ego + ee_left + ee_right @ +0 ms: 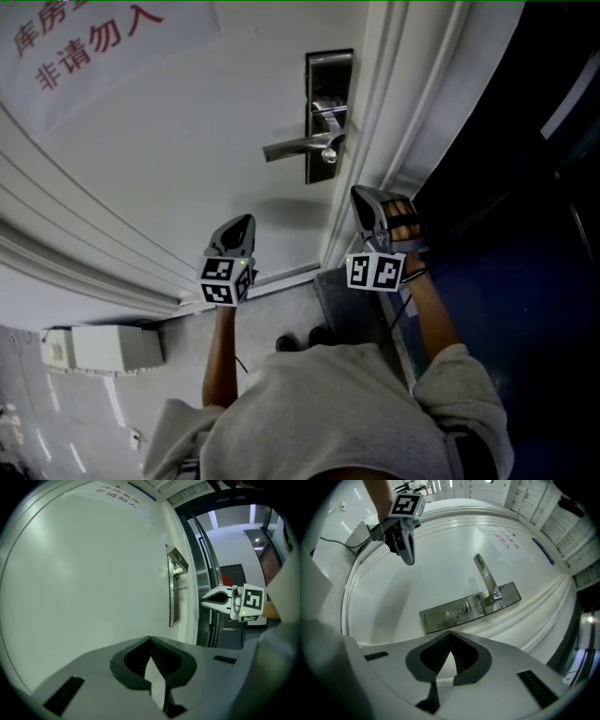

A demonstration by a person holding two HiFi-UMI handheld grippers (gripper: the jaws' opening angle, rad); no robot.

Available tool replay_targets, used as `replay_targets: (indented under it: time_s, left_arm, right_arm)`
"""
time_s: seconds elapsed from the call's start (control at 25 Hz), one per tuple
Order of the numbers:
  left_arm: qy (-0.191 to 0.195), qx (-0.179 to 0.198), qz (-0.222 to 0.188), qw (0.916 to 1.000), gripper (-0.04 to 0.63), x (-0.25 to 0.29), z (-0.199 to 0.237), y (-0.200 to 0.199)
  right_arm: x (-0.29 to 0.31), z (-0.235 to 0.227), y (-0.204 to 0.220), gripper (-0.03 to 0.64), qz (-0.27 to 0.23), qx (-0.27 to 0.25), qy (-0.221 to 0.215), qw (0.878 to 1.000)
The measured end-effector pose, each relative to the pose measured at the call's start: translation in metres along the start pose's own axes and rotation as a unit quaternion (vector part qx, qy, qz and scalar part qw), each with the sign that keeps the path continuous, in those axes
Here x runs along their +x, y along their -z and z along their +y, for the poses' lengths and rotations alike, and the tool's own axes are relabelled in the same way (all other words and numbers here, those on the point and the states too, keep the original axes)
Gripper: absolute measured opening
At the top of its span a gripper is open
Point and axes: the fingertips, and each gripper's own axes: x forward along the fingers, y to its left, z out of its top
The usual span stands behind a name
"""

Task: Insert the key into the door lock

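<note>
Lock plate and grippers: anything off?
Lock plate and handle look intact and straight. Odd: left gripper and right gripper are both shut with nothing between the jaws to put in the lock.

Top-left edge cuts off door sign. Lock's keyhole too small to make out detail.

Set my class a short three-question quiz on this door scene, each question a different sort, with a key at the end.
1. True or false: in the head view, the lever handle sticks out to the right of the lock plate.
2. The jaws of the right gripper are: A wide apart; B shut; C clamped on the lever handle.
3. Which is nearer the lock plate, the left gripper or the right gripper?

Key: 1 false, it sticks out to the left; 2 B; 3 the right gripper.
</note>
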Motion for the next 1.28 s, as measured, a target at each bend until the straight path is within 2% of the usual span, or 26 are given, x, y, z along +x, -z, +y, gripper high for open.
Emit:
replay_targets:
  time_s: [0.16,0.28,0.36,0.52,0.6,0.76,0.96,1.28]
  left_arm:
    - [-0.001,-0.001,-0.001,1.0000,0.017,-0.001,-0.001,-0.002]
    - [-0.006,0.000,-0.005,1.0000,0.016,-0.004,0.001,-0.006]
    - [-0.010,0.000,-0.006,0.9999,0.017,-0.007,0.004,-0.007]
    - [-0.022,-0.002,-0.008,0.9997,0.017,-0.013,0.012,-0.008]
    - [-0.029,-0.005,-0.009,0.9995,0.017,-0.017,0.017,-0.008]
    - [-0.041,-0.008,-0.010,0.9991,0.017,-0.025,0.024,-0.006]
    - [-0.055,-0.011,-0.010,0.9984,0.017,-0.033,0.033,-0.003]
    - [-0.066,-0.016,-0.011,0.9976,0.017,-0.040,0.043,-0.001]
  right_arm:
    - [0.001,0.001,-0.001,0.023,-0.006,0.116,-0.020,0.993]
    - [0.004,0.003,-0.004,0.023,-0.015,0.213,-0.038,0.976]
    - [0.006,0.005,-0.006,0.023,-0.024,0.279,-0.054,0.958]
    - [0.008,0.010,-0.007,0.023,-0.051,0.417,-0.081,0.904]
    - [0.010,0.011,-0.005,0.023,-0.059,0.458,-0.084,0.883]
    - [0.015,0.017,-0.004,0.023,-0.064,0.497,-0.085,0.862]
    - [0.020,0.029,-0.010,0.023,-0.063,0.521,-0.089,0.847]
    - [0.024,0.030,-0.019,0.023,-0.067,0.519,-0.095,0.847]
